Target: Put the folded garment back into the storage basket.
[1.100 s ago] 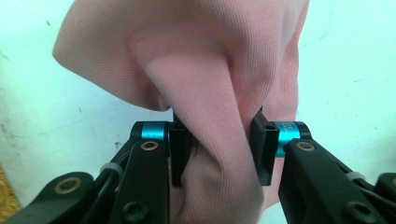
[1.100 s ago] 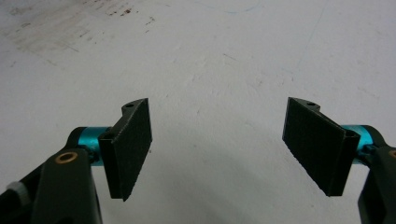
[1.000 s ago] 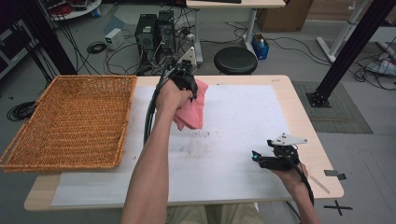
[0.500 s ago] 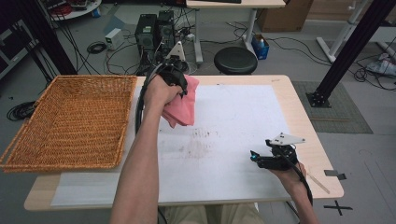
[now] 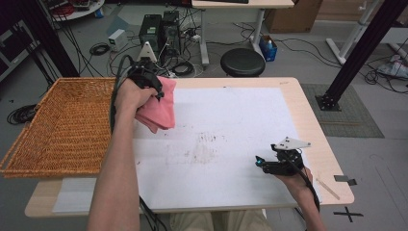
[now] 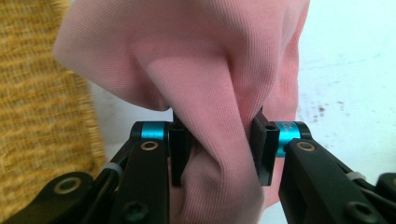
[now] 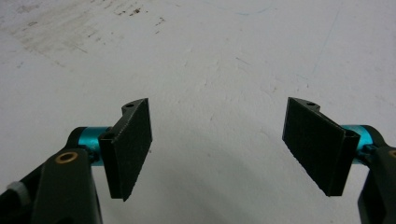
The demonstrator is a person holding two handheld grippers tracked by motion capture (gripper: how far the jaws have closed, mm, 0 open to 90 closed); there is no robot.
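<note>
The wicker basket (image 5: 57, 125) sat at the table's left end. The pink cloth (image 5: 159, 106) hung bunched just beside the basket's right rim, its long axis roughly vertical, clamped in the left gripper (image 6: 219, 144). This looked like the carry; next, release over the basket. The right gripper (image 7: 217, 144), well away from the basket, rested with jaws apart.

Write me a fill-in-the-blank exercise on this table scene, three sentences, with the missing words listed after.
1. The left gripper is shut on a bunched ____ cloth.
2. To the left of the white sheet stands a woven ____.
3. The right gripper rests low over the sheet with its jaws ____ and nothing between them.

Missing words: pink; basket; open
</note>
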